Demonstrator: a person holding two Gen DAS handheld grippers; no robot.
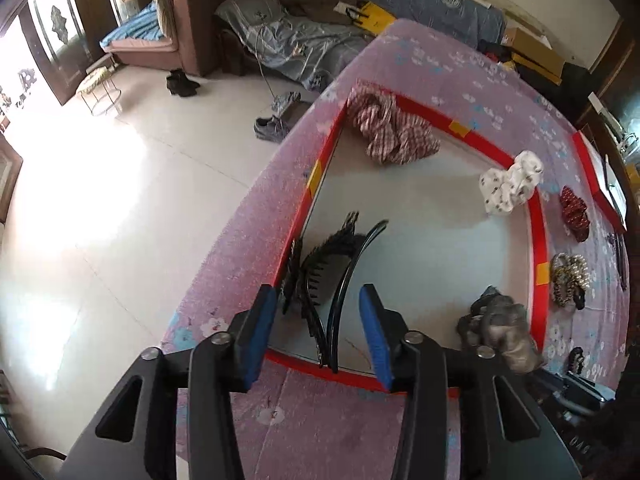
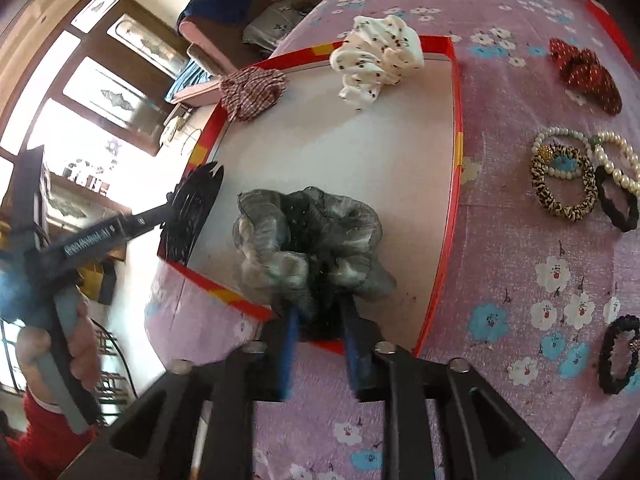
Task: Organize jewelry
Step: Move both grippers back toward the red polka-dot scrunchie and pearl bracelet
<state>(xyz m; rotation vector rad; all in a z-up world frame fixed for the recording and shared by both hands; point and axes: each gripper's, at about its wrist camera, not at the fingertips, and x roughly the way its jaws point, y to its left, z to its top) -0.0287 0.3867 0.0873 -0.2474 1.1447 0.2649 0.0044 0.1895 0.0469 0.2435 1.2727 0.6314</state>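
Note:
A red-rimmed white tray (image 1: 538, 240) lies on the pink flowered tablecloth. In it are a checked scrunchie (image 1: 394, 130), a white dotted scrunchie (image 1: 510, 184), black hair combs and a headband (image 1: 332, 268), and a grey organza scrunchie (image 2: 308, 244). My left gripper (image 1: 318, 300) is open, its blue pads either side of the black headband at the tray's near left corner. My right gripper (image 2: 320, 316) is shut on the grey scrunchie's near edge, over the tray's front rim. The grey scrunchie also shows in the left wrist view (image 1: 496, 320).
Right of the tray on the cloth lie a red dotted scrunchie (image 2: 586, 74), pearl bracelets (image 2: 616, 160), a leopard hair tie (image 2: 562, 188), a black hair tie (image 2: 616, 200) and a black beaded band (image 2: 618, 354). The table edge drops to the tiled floor (image 1: 120, 200) on the left.

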